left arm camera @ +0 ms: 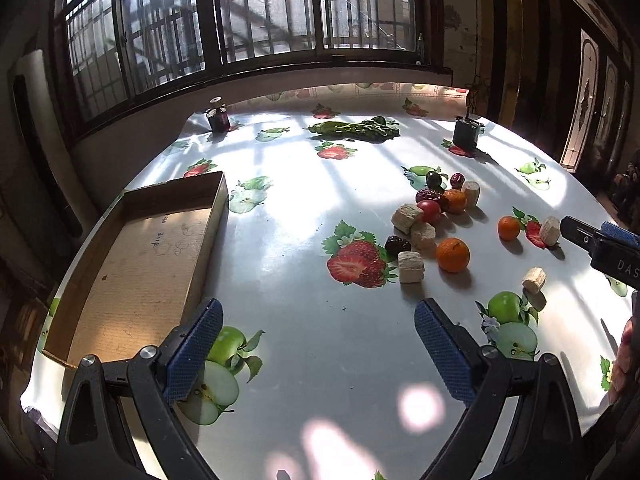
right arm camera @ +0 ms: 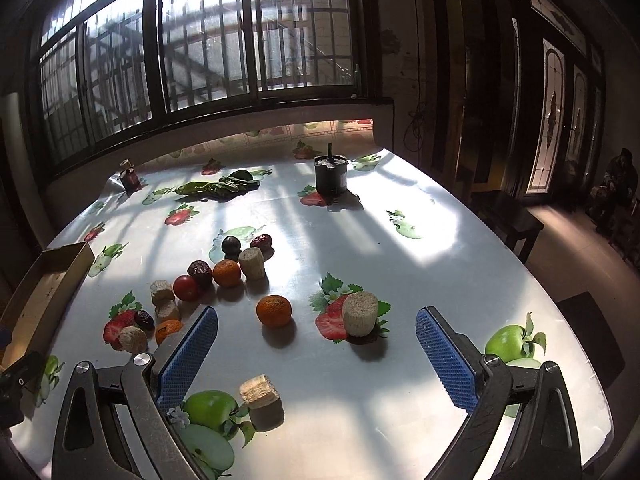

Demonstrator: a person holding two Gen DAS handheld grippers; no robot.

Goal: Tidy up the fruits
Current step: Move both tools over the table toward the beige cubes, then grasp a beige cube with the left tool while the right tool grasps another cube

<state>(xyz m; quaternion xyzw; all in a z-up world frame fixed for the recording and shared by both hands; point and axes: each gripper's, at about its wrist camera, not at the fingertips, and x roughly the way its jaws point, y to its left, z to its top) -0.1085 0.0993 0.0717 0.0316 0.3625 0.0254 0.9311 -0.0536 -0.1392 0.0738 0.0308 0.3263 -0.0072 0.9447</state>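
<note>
Judging the sorting as not yet begun: lying bare on the left side of the table, the cardboard tray, nothing inside it but scribbled marks on the floor. Sitting loose on the fruit-print oilcloth to the right of it, a cluster of real fruit: three tangerines, one nearest, one in the huddle, one apart to the right; a red cherry tomato touching a tan cork-like block; wrinkled red dates, one just beside the printed strawberry; a dark round fruit at the far edge of the group. Mingling among them, more tan blocks, leaving everything still to be picked out and carried across. Resting further back, untouched, a bunch of leafy greens, a small dark jar and a dark cup. Hovering above the near table edge, the left gripper, blue-padded fingers spread wide, nothing between them, aimed between tray and fruit. Hanging likewise over the right side, the right gripper, spread wide and empty, pointing toward the lone tangerine and the block on the printed strawberry, with another block just beside its left finger
</note>
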